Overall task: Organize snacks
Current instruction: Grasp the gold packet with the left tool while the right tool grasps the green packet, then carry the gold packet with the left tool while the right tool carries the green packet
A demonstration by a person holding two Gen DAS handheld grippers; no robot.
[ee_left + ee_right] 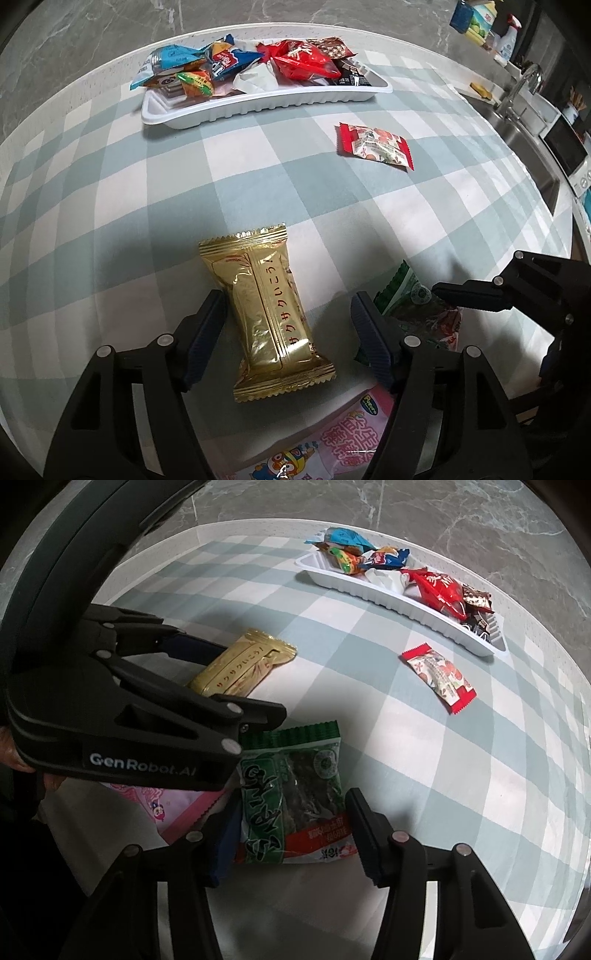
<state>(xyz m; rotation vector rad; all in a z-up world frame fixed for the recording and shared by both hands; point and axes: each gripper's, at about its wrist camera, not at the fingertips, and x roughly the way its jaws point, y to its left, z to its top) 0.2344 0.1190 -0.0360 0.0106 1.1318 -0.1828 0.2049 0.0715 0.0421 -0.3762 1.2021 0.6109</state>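
A gold snack packet (266, 314) lies flat on the checked tablecloth between the fingers of my left gripper (288, 297). The jaws are open, with a gap on the packet's right side. A green seaweed packet (291, 794) lies flat between the fingers of my right gripper (293, 797), whose pads stand close beside its edges without squeezing it. In the right wrist view, the left gripper (255, 681) straddles the gold packet (240, 668). A white tray (258, 107) at the far side holds several wrapped snacks. A red-and-white packet (375, 146) lies loose near it.
A pink cartoon packet (332, 443) lies at the near edge, partly under both grippers. A steel sink (517, 129) with a tap (524, 85) and a small oven (565, 151) stand to the right. Beyond the table's far edge there is grey marble floor.
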